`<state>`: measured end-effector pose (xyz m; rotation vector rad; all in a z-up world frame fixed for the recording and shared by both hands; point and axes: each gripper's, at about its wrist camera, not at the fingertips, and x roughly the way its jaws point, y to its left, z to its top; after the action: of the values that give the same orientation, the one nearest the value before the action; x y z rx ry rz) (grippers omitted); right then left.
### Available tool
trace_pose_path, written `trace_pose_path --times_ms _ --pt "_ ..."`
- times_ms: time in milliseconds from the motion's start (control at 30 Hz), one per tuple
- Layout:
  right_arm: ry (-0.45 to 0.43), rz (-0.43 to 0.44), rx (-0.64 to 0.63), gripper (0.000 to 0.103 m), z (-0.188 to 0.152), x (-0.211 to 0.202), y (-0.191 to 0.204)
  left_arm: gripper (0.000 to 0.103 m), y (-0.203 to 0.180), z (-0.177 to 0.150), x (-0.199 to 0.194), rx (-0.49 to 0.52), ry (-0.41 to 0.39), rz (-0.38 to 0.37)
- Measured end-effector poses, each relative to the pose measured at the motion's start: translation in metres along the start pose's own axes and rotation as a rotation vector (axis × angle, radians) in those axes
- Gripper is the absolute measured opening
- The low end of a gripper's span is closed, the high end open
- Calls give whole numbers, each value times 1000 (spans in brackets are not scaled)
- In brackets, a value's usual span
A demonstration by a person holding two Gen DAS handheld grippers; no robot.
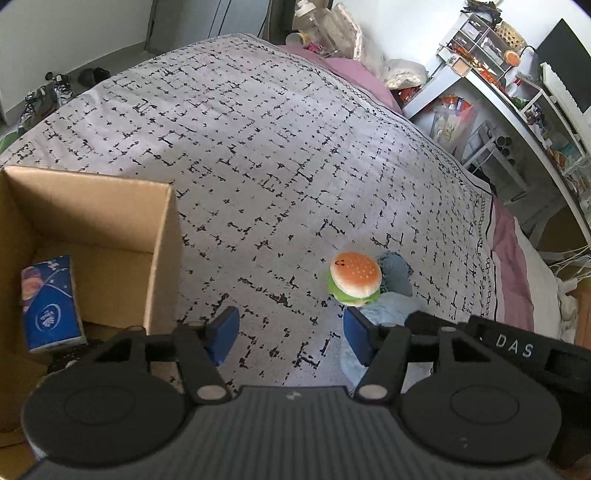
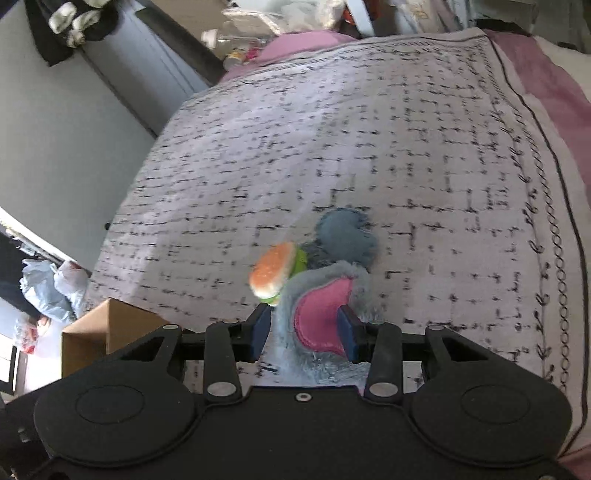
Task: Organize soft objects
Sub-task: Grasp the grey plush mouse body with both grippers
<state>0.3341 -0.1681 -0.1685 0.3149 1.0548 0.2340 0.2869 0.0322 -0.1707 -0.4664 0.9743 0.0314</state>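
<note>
A blue-grey plush toy (image 2: 328, 291) with a pink ear patch and a small burger (image 2: 273, 275) attached sits between my right gripper's (image 2: 306, 328) blue pads, which are shut on it above the patterned bedspread (image 2: 369, 147). In the left wrist view the burger (image 1: 355, 278) and the plush toy (image 1: 391, 306) hang to the right of my left gripper (image 1: 291, 332), which is open and empty over the bedspread (image 1: 258, 166). An open cardboard box (image 1: 162, 258) stands left of it, holding a blue tissue pack (image 1: 50, 302).
The box corner (image 2: 92, 332) shows at lower left in the right wrist view. A cluttered white desk and shelves (image 1: 517, 110) stand beyond the bed's right edge. Shoes (image 1: 44, 99) lie on the floor at the far left. Bottles and bags (image 1: 325, 29) crowd the bed's far end.
</note>
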Motion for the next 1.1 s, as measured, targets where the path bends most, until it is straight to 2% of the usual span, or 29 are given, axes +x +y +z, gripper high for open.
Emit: trace_pose_path --times_ms 300,400,633,900,967,1100 --pt "28 -34 63 38 -4 -3 -24 61 -24 -4 10 27 19 -28" --pt "33 -8 144 31 -5 -4 -40 58 -33 -6 15 34 36 -46" --pt "66 62 336 28 -9 1 -72 50 -53 -13 29 39 92 -77" --pt "89 90 436 28 -12 5 -91 50 -68 -16 44 32 121 -85" --pt "92 90 449 28 -12 6 -93 43 -69 -17 48 25 129 -83" --pt "89 75 471 28 -13 12 -98 42 -70 -20 59 -2 145 -90"
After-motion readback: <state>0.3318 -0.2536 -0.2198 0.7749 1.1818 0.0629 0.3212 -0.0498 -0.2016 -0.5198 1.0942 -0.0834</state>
